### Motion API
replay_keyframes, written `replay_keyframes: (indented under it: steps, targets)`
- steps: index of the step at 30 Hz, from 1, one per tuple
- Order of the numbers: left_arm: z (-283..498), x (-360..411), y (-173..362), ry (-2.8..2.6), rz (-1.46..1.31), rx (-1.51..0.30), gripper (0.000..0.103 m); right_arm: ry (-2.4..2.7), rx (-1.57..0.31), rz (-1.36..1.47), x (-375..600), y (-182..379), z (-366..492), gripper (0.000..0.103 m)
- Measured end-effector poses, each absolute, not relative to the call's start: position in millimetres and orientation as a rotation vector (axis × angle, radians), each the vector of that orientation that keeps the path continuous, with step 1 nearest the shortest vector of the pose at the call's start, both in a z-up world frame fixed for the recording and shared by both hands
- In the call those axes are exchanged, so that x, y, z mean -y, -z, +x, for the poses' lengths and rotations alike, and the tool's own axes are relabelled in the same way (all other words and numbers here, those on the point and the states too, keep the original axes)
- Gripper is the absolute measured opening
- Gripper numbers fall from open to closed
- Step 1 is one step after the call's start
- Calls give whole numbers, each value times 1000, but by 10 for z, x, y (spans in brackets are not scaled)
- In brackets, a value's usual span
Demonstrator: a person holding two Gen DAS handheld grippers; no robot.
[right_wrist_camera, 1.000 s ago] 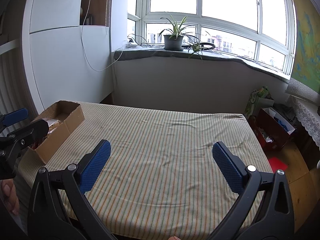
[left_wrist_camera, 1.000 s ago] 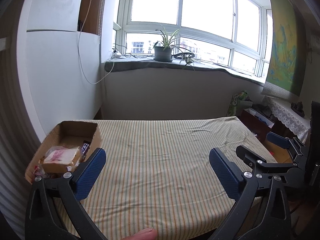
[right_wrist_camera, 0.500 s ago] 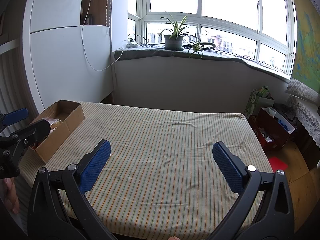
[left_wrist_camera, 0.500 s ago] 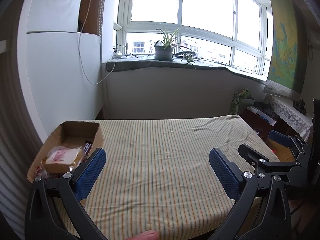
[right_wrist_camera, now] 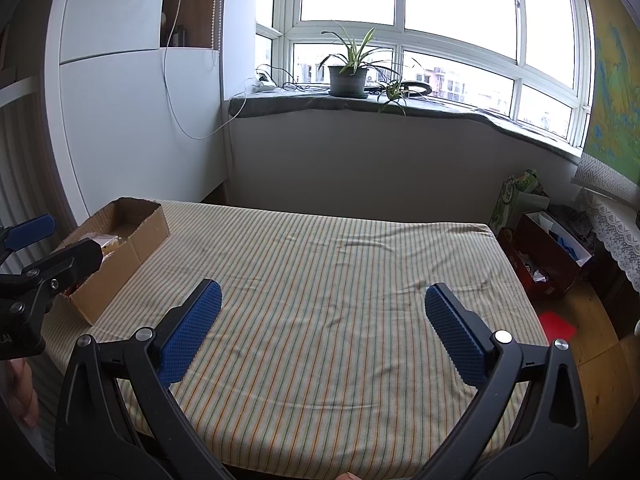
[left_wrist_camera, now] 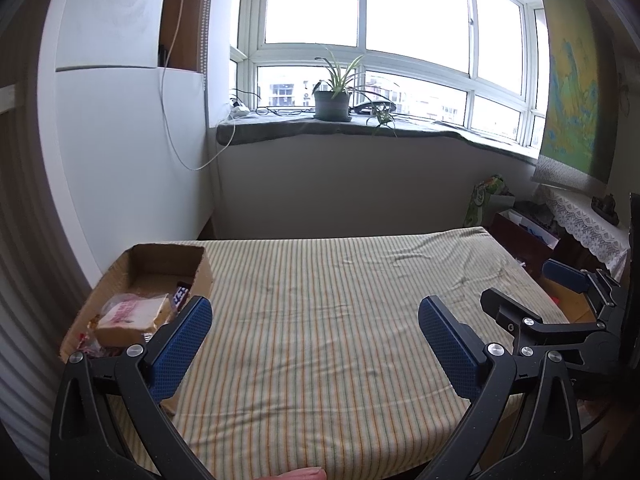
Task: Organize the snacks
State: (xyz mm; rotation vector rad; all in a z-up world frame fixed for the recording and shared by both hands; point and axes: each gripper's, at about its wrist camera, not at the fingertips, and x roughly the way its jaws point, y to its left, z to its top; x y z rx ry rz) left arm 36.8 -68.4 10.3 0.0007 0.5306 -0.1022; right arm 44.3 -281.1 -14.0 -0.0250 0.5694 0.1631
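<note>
An open cardboard box (left_wrist_camera: pixel 160 264) (right_wrist_camera: pixel 132 236) sits at the left edge of the striped tablecloth (left_wrist_camera: pixel 340 312) (right_wrist_camera: pixel 340 280). Inside lie a wrapped slice of bread (left_wrist_camera: pixel 132 316), a dark candy bar (left_wrist_camera: pixel 181 294) and other wrappers, partly hidden by my left finger. My left gripper (left_wrist_camera: pixel 316 332) is open and holds nothing, hovering over the near part of the cloth just right of the box. My right gripper (right_wrist_camera: pixel 322 326) is open too, empty, above the cloth's near middle. It also shows at the right edge of the left wrist view (left_wrist_camera: pixel 560 300).
White cabinet (left_wrist_camera: pixel 120 140) stands behind the box. Window sill with a potted plant (left_wrist_camera: pixel 332 100) runs along the far wall. A red box (right_wrist_camera: pixel 544 256) and green bag (right_wrist_camera: pixel 516 196) sit on the floor right of the table, a lace-covered stand (right_wrist_camera: pixel 612 232) beyond.
Both grippers stay open. The left view has drifted slightly, so the right gripper sits a bit lower at its right edge. Box and snacks have not moved.
</note>
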Motion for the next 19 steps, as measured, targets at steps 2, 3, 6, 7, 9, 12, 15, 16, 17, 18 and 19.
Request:
replay_keyframes:
  steps: [2,3,6,7,9,12,15,16,17,18,19]
  targets:
    - [377,680,-93,100,-2,-536,103,-163,-569,-25,2806,134,456,103]
    - [379,676,-87,102,-4,-539,103,-163,-570,-25,2808,134,457,103]
    - [396,670,-73,105,-10,-549,103,-164,-570,-26,2812,132,460,103]
    - [399,673,-69,105,-9,-551,103,-164,-570,-25,2813,135,457,103]
    - [401,678,-62,107,-3,-552,103,-163,-572,-25,2805,138,462,103]
    - [373,685,-65,83,10,-531,103,-163,-574,-24,2800,151,458,103]
    - [348,714,-77,46,53,-508,103,-164,-573,-25,2803,149,460,103]
    - [349,709,-79,44,53,-508,103,-164,-573,-25,2804,151,458,103]
    - [354,705,-78,49,51,-512,103,-164,-574,-25,2803,148,462,103]
    - [357,705,-75,54,50,-515,103,-164,-573,-25,2803,148,462,103]
    - [356,704,-74,57,50,-516,103,-163,-574,-25,2803,149,459,103]
